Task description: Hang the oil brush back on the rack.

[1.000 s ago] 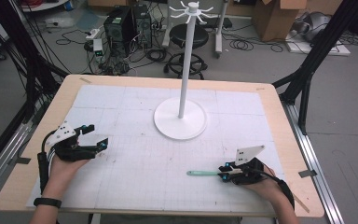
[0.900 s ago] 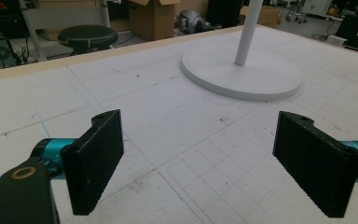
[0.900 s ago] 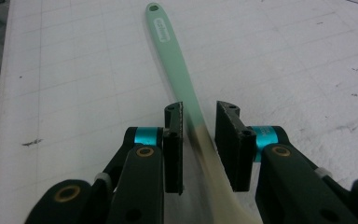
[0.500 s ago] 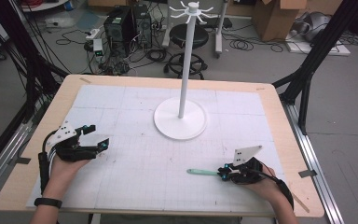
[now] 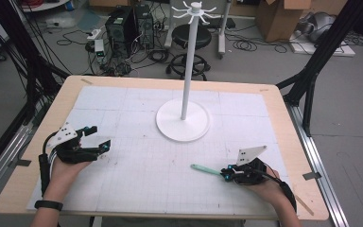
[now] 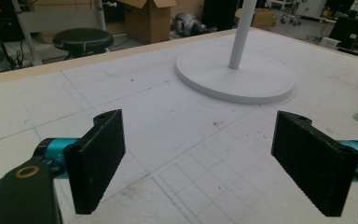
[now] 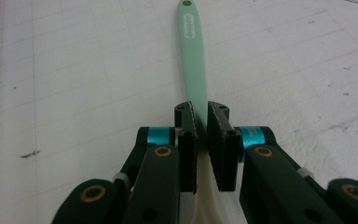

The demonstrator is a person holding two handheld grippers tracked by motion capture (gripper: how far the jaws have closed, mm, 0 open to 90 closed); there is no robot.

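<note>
White gridded matting covers the table [image 5: 123, 101], its bare wooden rim showing all round. Near the front edge at the right, the right gripper [image 7: 201, 122] has its fingers closed on a mint-green spatula [image 5: 205, 169], which lies flat with its long handle pointing left toward mid-table. At the left, the left gripper [image 6: 200, 154] holds its fingers wide apart with nothing between them. Open mat separates them. Farther back stands a white stand [image 5: 183, 120] on its round base.
</note>
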